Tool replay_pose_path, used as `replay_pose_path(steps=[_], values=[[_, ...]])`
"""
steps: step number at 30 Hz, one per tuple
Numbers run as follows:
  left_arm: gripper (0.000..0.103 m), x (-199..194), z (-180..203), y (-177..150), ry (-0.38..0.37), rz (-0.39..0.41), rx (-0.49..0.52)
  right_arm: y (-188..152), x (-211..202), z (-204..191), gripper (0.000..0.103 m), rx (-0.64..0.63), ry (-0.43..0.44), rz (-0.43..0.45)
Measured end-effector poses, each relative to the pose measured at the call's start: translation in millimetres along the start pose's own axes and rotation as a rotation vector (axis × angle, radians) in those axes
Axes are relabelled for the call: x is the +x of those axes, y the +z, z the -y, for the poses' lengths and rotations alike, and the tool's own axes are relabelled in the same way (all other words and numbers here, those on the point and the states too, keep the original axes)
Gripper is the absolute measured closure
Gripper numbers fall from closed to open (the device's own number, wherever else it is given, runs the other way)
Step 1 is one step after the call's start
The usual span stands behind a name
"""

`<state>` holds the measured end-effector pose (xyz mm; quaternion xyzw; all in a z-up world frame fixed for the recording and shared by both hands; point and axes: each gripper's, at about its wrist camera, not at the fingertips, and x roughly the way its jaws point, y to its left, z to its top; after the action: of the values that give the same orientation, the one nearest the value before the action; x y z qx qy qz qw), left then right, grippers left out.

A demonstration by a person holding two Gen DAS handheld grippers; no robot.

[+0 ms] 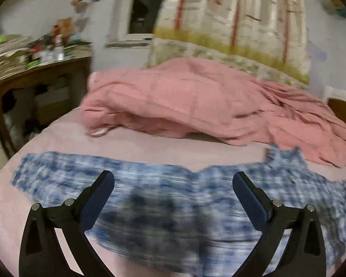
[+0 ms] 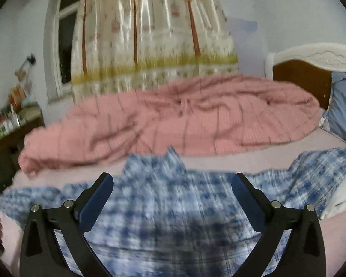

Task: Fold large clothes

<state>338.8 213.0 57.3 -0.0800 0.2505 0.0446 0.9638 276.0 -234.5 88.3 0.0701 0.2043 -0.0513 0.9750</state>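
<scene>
A blue and white checked shirt (image 1: 173, 207) lies spread across the near part of a pink-sheeted bed (image 1: 150, 145), blurred by motion. In the left wrist view my left gripper (image 1: 173, 182) hangs above it, open wide, nothing between its fingers. The right wrist view shows the same shirt (image 2: 173, 207) with its collar pointing toward the far side and a sleeve reaching right. My right gripper (image 2: 172, 182) hovers over the shirt's middle, open, holding nothing.
A rumpled pink quilt (image 2: 173, 120) fills the far half of the bed. A cluttered wooden table (image 1: 39, 73) stands at the left. A tree-print curtain (image 2: 150, 46), a window (image 2: 64, 34), a headboard (image 2: 311, 69) and a blue pillow (image 2: 343, 106) are behind and right.
</scene>
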Motion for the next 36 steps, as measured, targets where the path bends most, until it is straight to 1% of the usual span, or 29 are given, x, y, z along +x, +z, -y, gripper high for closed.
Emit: replay_pose_path(steps=[1, 3, 4, 5, 6, 7, 8, 9, 11, 12, 14, 15, 16, 17, 19, 21, 23, 24, 26, 28, 31, 33, 34, 35, 36], values=[[0.001, 3, -10, 0, 0.015, -0.005, -0.016, -4, 6, 3, 0.000, 0.015, 0.011, -0.016], [0.001, 5, -32, 0, 0.035, -0.011, -0.063, -10, 20, 12, 0.000, 0.060, 0.043, -0.079], [0.001, 7, -46, 1, 0.054, -0.022, -0.095, -14, 29, 16, 0.000, 0.094, 0.089, -0.131], [0.001, 7, -61, 0, 0.070, -0.045, -0.132, -17, 35, 20, 0.000, 0.119, 0.121, -0.169], [0.001, 9, -79, 1, 0.082, -0.084, -0.181, -21, 43, 24, 0.000, 0.145, 0.138, -0.206], [0.001, 7, -93, 0, 0.081, -0.102, -0.216, -25, 48, 25, 0.000, 0.155, 0.132, -0.217], [0.001, 4, -106, -1, 0.080, -0.101, -0.247, -28, 52, 26, 0.000, 0.152, 0.116, -0.222], [0.001, 3, -121, -2, 0.082, -0.099, -0.274, -30, 56, 25, 0.000, 0.133, 0.094, -0.227], [0.001, 5, -150, -6, 0.095, -0.128, -0.332, -35, 61, 22, 0.000, 0.094, 0.067, -0.232], [0.001, 10, -167, -9, 0.098, -0.149, -0.374, -37, 62, 21, 0.000, 0.076, 0.052, -0.229], [0.001, 21, -197, -19, 0.081, -0.178, -0.463, -41, 63, 18, 0.000, 0.040, 0.018, -0.223], [0.001, 30, -209, -27, 0.070, -0.206, -0.503, -43, 64, 15, 0.000, 0.020, 0.008, -0.223], [0.004, 40, -219, -39, 0.070, -0.238, -0.543, -45, 66, 13, 0.000, 0.004, 0.006, -0.226], [0.007, 46, -226, -46, 0.077, -0.247, -0.571, -46, 66, 11, 0.000, -0.007, 0.005, -0.229], [0.008, 58, -238, -59, 0.085, -0.270, -0.615, -50, 69, 4, 0.000, -0.038, 0.005, -0.235], [0.011, 64, -246, -65, 0.073, -0.266, -0.639, -53, 70, -4, 0.000, -0.075, 0.006, -0.238], [0.014, 67, -249, -66, 0.077, -0.234, -0.637, -56, 70, -13, 0.000, -0.120, 0.009, -0.236], [0.016, 69, -251, -64, 0.090, -0.216, -0.631, -58, 71, -16, 0.000, -0.143, 0.008, -0.233], [0.022, 78, -256, -58, 0.131, -0.208, -0.609, -61, 71, -22, 0.000, -0.181, 0.004, -0.227], [0.024, 84, -263, -51, 0.165, -0.197, -0.589, -64, 73, -24, 0.000, -0.197, 0.001, -0.226], [0.024, 92, -284, -49, 0.191, -0.176, -0.640, -68, 80, -19, 0.000, -0.185, -0.007, -0.240], [0.028, 92, -292, -49, 0.191, -0.153, -0.672, -73, 89, -15, 0.000, -0.176, -0.028, -0.260], [0.046, 92, -293, -49, 0.216, -0.149, -0.669, -75, 93, -13, 0.000, -0.176, -0.036, -0.269], [0.084, 92, -292, -48, 0.248, -0.148, -0.654, -77, 97, -12, 0.000, -0.177, -0.047, -0.277], [0.100, 93, -291, -48, 0.241, -0.151, -0.641, -79, 100, -11, 0.000, -0.178, -0.059, -0.283]])
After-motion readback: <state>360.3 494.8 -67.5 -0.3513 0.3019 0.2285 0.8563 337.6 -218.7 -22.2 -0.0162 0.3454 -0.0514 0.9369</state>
